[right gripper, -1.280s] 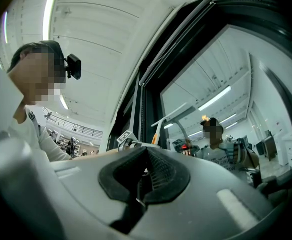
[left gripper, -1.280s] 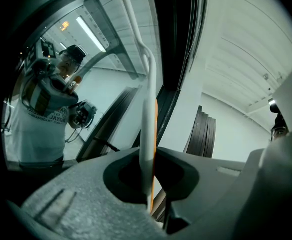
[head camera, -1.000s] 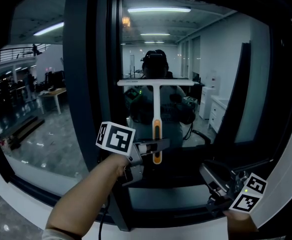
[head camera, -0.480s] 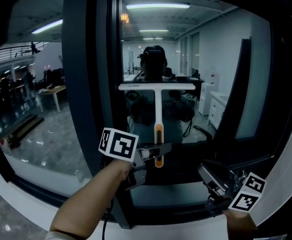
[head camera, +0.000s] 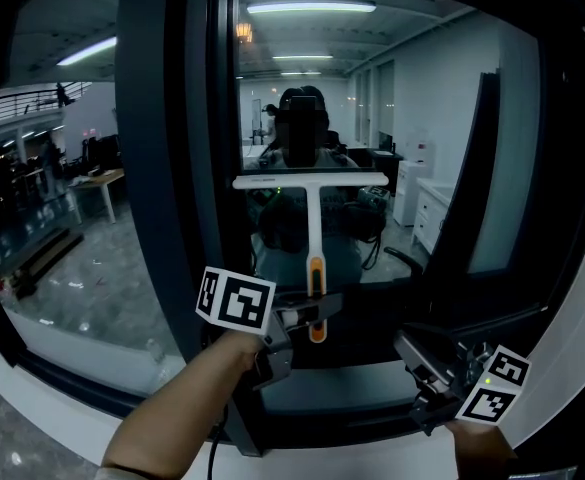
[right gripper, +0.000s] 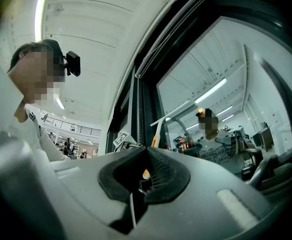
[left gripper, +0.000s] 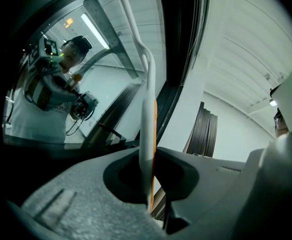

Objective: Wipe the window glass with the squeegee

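The window glass [head camera: 372,98] fills most of the head view, set in a dark window frame [head camera: 162,168] with a white sill [head camera: 372,465] along the bottom edge. The person's reflection shows in the pane. The squeegee [head camera: 313,218] stands upright against the glass near the pane's middle, its white blade level across the top and its handle running straight down to an orange end. The left gripper [head camera: 307,313] has its 2 jaws closed tight on the lower, orange part of that handle [left gripper: 146,134]. The right gripper [head camera: 422,353] hangs low near the frame's bottom right corner, well apart from the squeegee, its 2 jaws [right gripper: 141,184] pressed together with nothing between them.
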### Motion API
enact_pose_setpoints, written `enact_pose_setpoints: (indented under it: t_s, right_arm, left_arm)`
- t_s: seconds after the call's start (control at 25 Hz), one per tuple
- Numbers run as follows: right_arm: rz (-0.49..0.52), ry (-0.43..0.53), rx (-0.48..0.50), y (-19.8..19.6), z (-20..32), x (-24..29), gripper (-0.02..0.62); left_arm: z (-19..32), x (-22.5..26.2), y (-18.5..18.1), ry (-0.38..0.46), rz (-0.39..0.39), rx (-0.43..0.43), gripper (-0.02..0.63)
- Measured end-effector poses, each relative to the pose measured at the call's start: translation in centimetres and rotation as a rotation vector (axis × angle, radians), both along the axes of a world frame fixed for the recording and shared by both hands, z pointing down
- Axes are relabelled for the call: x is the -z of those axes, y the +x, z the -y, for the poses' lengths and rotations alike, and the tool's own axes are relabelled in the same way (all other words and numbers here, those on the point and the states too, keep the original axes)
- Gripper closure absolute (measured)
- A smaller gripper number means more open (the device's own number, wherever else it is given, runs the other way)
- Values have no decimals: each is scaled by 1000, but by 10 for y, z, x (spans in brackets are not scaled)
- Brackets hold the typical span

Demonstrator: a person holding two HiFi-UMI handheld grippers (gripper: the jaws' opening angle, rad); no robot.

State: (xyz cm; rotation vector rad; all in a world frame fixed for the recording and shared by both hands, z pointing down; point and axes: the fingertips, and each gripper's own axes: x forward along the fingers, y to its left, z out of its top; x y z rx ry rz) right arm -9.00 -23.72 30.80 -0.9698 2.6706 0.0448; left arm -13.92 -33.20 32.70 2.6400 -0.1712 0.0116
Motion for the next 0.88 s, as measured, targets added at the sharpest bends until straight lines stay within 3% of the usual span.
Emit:
enact_pose_setpoints:
  t_s: [0.88]
  right_arm:
    - [10, -45, 0, 0, -3, -18, 589]
  left_arm:
    - [-16, -64, 2, -90, 2, 5, 580]
